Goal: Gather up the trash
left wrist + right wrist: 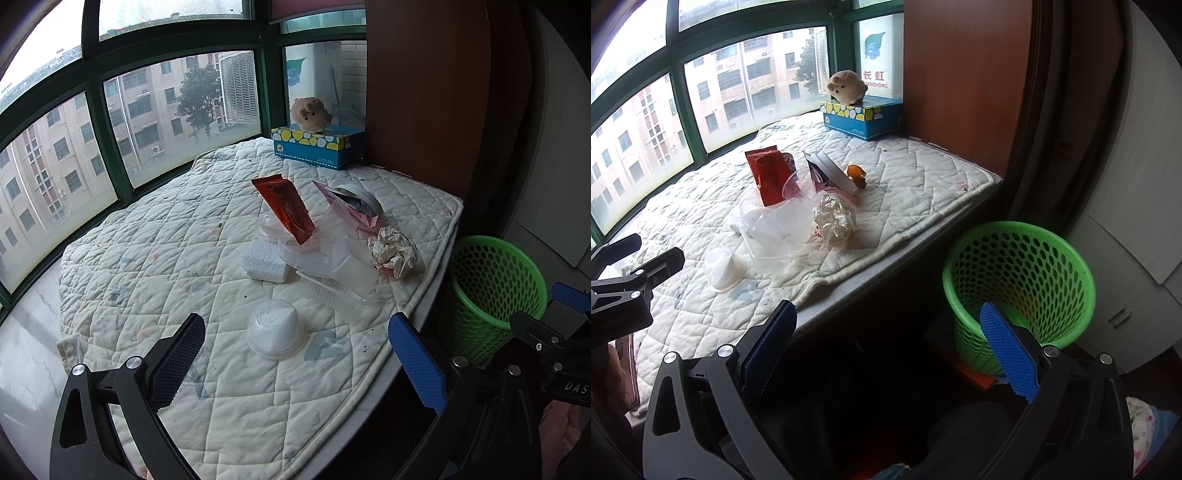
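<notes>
Trash lies on a quilted mat [155, 258] on the window ledge: a red wrapper [286, 208], a pink foil pouch [351, 205], clear plastic trays [332, 266], a white foam block [264, 262], a crumpled paper ball [393, 251] and an upturned clear cup [277, 330]. My left gripper [295, 350] is open just in front of that cup, nothing between its fingers. My right gripper [886, 339] is open below the ledge, beside the green basket [1019, 277]. The right wrist view also shows the cup [722, 271], the red wrapper [768, 175] and an orange peel [857, 175].
A blue tissue box [317, 146] with a plush toy [310, 114] on it stands at the back by the window. A brown wooden panel [424, 92] borders the ledge on the right. The green basket [491, 295] stands on the floor beyond the mat's right edge.
</notes>
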`<state>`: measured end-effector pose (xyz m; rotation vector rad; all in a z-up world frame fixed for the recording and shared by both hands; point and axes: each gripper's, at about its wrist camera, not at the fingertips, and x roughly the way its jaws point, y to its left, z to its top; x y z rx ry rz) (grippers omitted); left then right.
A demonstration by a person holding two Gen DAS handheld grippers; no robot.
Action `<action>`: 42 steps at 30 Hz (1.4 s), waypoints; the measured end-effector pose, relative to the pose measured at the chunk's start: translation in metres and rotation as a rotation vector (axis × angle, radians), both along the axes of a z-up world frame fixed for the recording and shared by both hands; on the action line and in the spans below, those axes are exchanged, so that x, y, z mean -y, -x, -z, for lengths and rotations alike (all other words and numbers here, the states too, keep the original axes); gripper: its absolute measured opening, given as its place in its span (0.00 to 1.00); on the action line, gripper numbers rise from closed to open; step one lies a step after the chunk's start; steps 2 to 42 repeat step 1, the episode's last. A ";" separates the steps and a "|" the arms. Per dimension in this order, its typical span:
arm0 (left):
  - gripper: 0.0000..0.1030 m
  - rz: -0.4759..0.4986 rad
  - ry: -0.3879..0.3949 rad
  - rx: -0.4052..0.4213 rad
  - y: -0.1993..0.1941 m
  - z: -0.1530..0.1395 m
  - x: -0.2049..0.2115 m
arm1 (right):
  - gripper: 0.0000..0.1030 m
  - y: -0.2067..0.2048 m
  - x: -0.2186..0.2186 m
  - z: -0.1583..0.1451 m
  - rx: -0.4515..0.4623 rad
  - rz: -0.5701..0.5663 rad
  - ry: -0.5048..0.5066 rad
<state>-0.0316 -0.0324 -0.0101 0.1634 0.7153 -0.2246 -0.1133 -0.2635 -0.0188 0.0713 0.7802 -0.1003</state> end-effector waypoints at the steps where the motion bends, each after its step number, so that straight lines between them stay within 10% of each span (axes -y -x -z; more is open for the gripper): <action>1: 0.93 0.000 0.001 0.000 0.000 0.000 0.000 | 0.96 0.000 0.000 0.000 0.000 0.001 -0.001; 42: 0.93 0.000 0.001 0.000 0.000 0.000 0.000 | 0.96 0.000 0.000 0.000 0.000 0.001 -0.001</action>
